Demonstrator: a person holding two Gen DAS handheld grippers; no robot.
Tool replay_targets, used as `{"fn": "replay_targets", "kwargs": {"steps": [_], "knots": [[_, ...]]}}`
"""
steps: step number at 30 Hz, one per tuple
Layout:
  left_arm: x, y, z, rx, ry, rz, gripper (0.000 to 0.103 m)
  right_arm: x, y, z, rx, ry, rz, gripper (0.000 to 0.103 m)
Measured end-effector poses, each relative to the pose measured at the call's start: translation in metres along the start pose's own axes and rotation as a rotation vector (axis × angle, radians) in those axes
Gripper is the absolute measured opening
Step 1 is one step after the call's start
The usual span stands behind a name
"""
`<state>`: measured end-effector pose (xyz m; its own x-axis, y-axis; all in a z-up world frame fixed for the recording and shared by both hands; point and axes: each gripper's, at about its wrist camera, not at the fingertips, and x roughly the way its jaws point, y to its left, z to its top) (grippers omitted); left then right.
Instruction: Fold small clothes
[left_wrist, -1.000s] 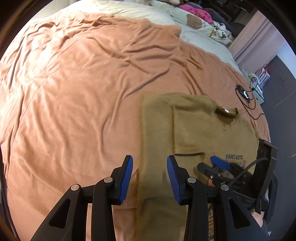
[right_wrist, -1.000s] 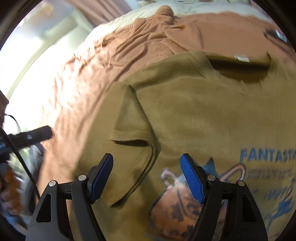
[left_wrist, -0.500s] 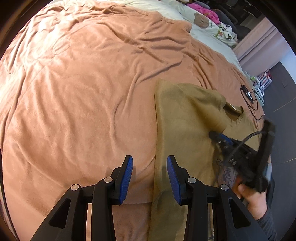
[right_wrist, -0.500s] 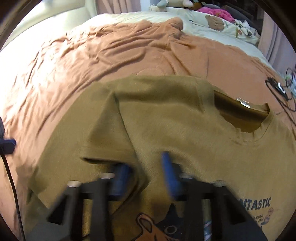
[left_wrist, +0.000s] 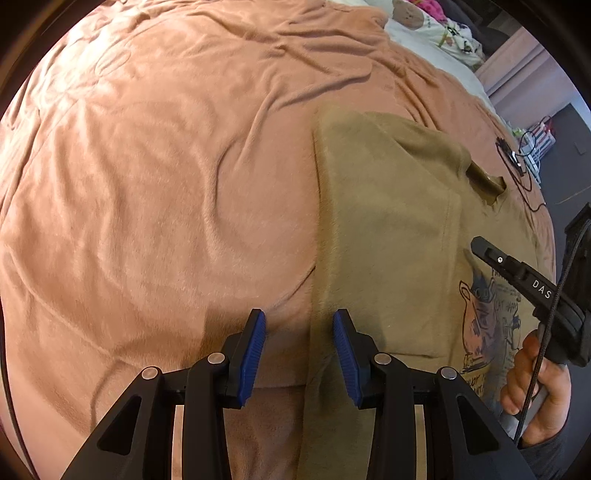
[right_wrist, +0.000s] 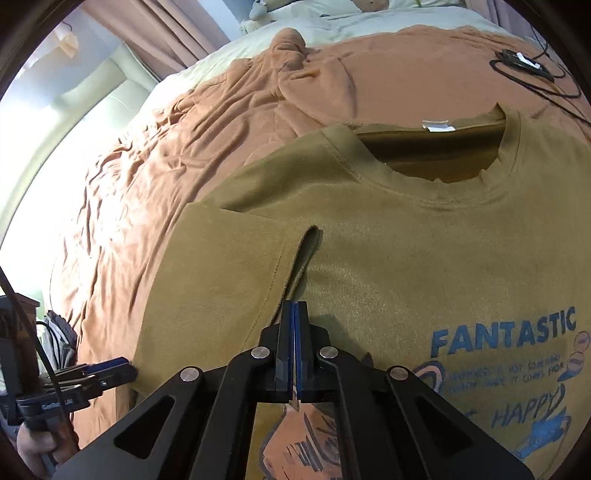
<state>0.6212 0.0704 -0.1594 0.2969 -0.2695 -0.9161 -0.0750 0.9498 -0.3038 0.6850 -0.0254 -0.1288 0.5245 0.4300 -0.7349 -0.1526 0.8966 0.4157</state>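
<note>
- The left wrist camera is sitting just behind the left gripper (left_wrist: 299, 350), looking steeply down along its blue-padded fingers at the side edge of an olive T-shirt (left_wrist: 388, 240) lying on a peach blanket (left_wrist: 147, 184).
- It is taking in the bed's far end, and the right gripper (left_wrist: 480, 245) is entering from the right edge.
- The right wrist camera is riding behind the right gripper (right_wrist: 294, 314), angled down and close over the T-shirt (right_wrist: 406, 258), facing its collar and the curtains beyond.
- Both views are sharing the T-shirt, the blanket (right_wrist: 221, 129) and a black cable (left_wrist: 517, 166) near the collar.
- The left gripper (right_wrist: 122, 367) is showing at the right view's lower left.
</note>
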Motion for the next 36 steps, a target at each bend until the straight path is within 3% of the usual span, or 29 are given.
{"fn": "replay_targets", "kwargs": {"steps": [6, 7, 8, 10, 11, 16, 18, 19, 20, 22, 29, 36], "knots": [[-0.004, 0.005, -0.002, -0.009, -0.006, -0.018, 0.04, -0.002, -0.014, 0.009, 0.043, 0.051, 0.02, 0.002], [-0.004, 0.005, -0.002, -0.011, -0.006, -0.02, 0.04, -0.002, -0.015, 0.011, 0.05, 0.052, 0.038, 0.018], [-0.004, 0.006, -0.001, -0.015, -0.009, -0.023, 0.04, -0.003, -0.018, 0.012, 0.056, 0.05, 0.054, 0.051], [-0.004, 0.006, 0.001, -0.019, -0.011, -0.027, 0.04, -0.005, -0.021, 0.012, 0.077, 0.022, 0.083, 0.071], [-0.003, 0.006, 0.001, -0.017, -0.011, -0.028, 0.04, -0.007, -0.023, 0.012, 0.083, 0.009, 0.092, 0.071], [0.003, 0.002, 0.0, -0.003, -0.008, -0.017, 0.04, 0.009, -0.029, 0.017, 0.112, 0.03, 0.122, 0.071], [0.007, 0.0, 0.0, 0.01, 0.001, -0.006, 0.04, 0.016, -0.029, 0.02, 0.134, 0.027, 0.156, 0.065], [0.008, -0.001, 0.0, 0.01, 0.004, -0.002, 0.04, 0.023, -0.031, 0.024, 0.155, 0.04, 0.18, 0.051], [0.008, -0.001, 0.0, 0.006, 0.007, 0.0, 0.04, 0.031, -0.033, 0.028, 0.173, 0.062, 0.192, 0.031], [0.007, -0.001, -0.001, 0.005, 0.009, 0.004, 0.04, 0.045, -0.038, 0.035, 0.205, 0.105, 0.189, 0.003], [0.004, -0.004, -0.008, 0.012, 0.021, 0.002, 0.037, 0.015, -0.03, 0.036, 0.146, 0.052, 0.135, 0.001], [0.0, -0.006, -0.016, 0.021, 0.04, -0.019, 0.031, 0.009, -0.031, 0.026, 0.157, 0.069, 0.061, 0.001]]}}
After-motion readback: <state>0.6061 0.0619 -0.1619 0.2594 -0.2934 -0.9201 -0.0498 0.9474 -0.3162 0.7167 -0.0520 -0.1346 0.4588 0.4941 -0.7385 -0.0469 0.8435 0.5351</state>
